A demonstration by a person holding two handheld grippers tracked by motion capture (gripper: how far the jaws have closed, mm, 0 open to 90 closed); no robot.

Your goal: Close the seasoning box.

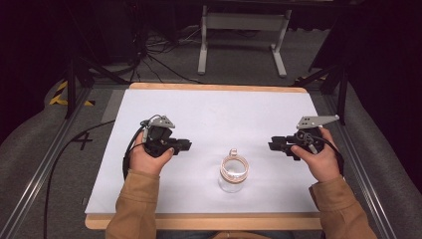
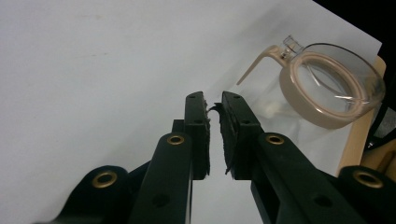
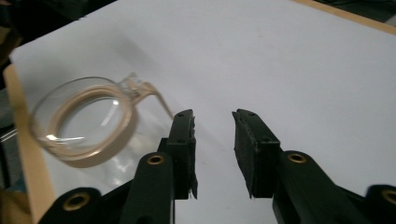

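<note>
I have the clear glass jar with a beige ring lid and wire clasp (image 1: 233, 172) standing upright on the white sheet covering the wooden table (image 1: 209, 112), near the front edge and roughly midway between my two hands. Neither tool touches it.

My left gripper (image 1: 183, 145) sits left of the jar, well apart from it, pointing toward the middle of the table. In the left gripper view (image 2: 213, 109) its black jaws stand only a narrow slit apart, with nothing between them but the frayed edge of the pad lining; the jar (image 2: 327, 86) lies off to the upper right.

My right gripper (image 1: 273, 144) sits on the other side, likewise aimed inward. In the right gripper view (image 3: 212, 119) its jaws stand moderately wide over bare sheet, empty, with the jar (image 3: 84, 121) off to the left, somewhat blurred.

I can read no brand or label on the jar, though the glass is small and soft here. On the grey floor (image 1: 30, 149) left of the table there is a dark mark that looks like a "4" (image 1: 82, 141).
</note>
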